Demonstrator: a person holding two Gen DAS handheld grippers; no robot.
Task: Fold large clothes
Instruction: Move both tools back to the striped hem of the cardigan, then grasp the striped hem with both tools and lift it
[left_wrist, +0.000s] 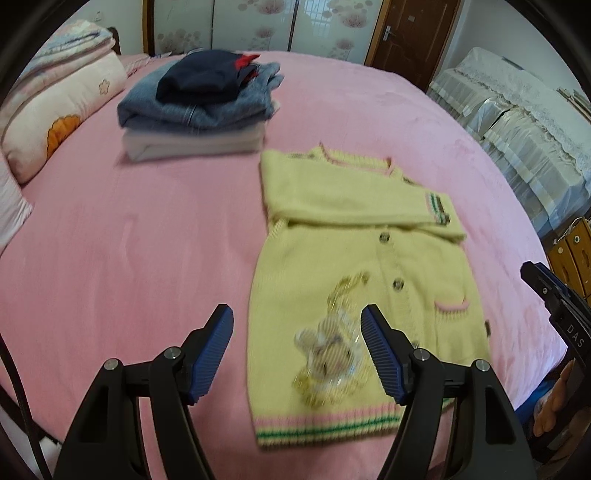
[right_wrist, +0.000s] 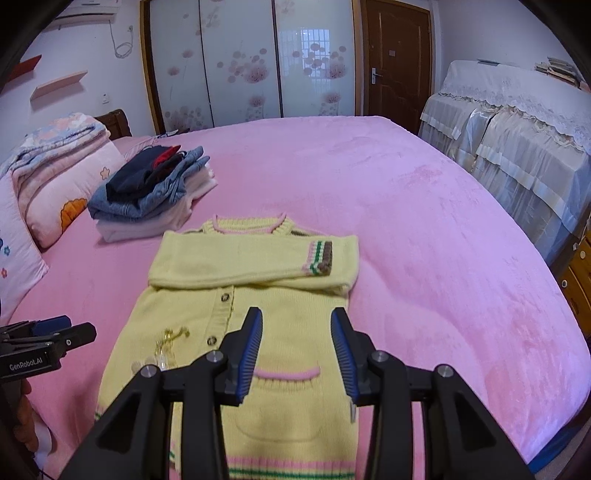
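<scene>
Soft even daylight; left view motion-blurred, right sharper; strong fisheye edge distortion.

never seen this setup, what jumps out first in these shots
A yellow cardigan lies flat on the pink bed, sleeves folded across its chest. Behind it to the left sits a stack of folded clothes. Both tongs, left and right, hover open over the hem end.

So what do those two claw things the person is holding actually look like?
Both are matte black plastic with silver screw heads. The left gripper and right gripper each have two fingers faced with ribbed blue pads. One body reads "GenRobot.AI", the other "DAS". A black cable runs beside the left one.
</scene>
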